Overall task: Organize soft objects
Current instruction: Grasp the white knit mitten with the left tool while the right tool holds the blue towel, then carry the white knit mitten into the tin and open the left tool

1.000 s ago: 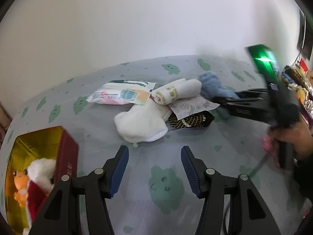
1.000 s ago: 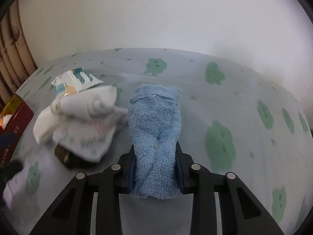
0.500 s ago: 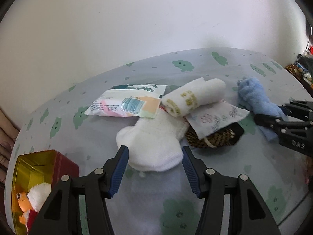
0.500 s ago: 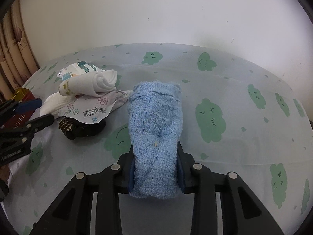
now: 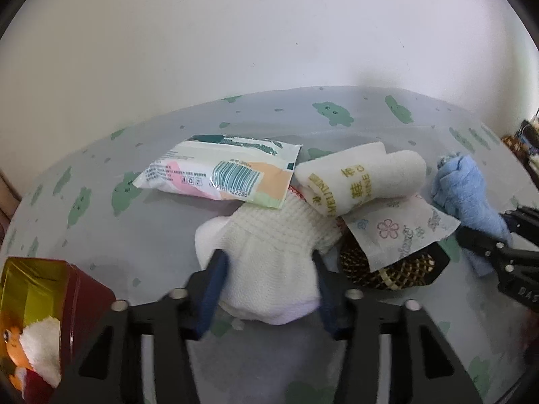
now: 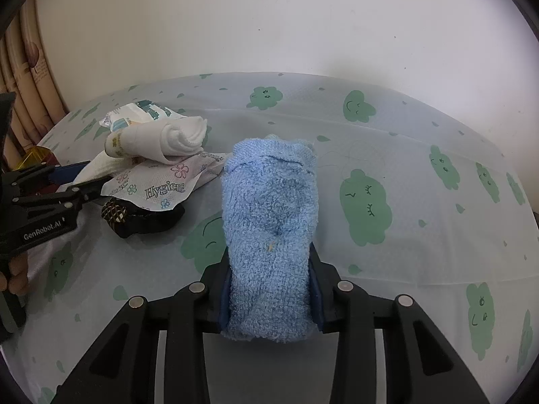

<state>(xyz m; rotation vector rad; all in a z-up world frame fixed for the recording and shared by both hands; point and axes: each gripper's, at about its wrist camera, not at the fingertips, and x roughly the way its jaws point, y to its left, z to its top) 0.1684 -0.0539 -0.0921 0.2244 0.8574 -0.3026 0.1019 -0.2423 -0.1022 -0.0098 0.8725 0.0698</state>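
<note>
A white knitted sock (image 5: 269, 262) lies on the cloud-print tablecloth (image 5: 151, 235). My left gripper (image 5: 267, 262) straddles it, one blue pad on each side. Its jaws are closing and blurred, and the sock does not look squeezed. The same gripper (image 6: 91, 176) shows at the left of the right wrist view. My right gripper (image 6: 269, 269) has a rolled blue towel (image 6: 269, 208) between its pads, which still touch it while the jaws are opening. The towel (image 5: 465, 192) rests on the cloth at the right of the pile.
Behind the sock lie a wipes packet (image 5: 219, 171), a rolled white towel (image 5: 360, 178), a flowered tissue pack (image 5: 401, 232) and a black studded item (image 5: 397, 269). A red tin (image 5: 77, 299) holding a plush toy (image 5: 30, 346) stands front left. A white wall backs the table.
My left gripper has come forward and down over the white sock, and its jaws have narrowed slightly. The right gripper has stayed in place with the blue towel.
</note>
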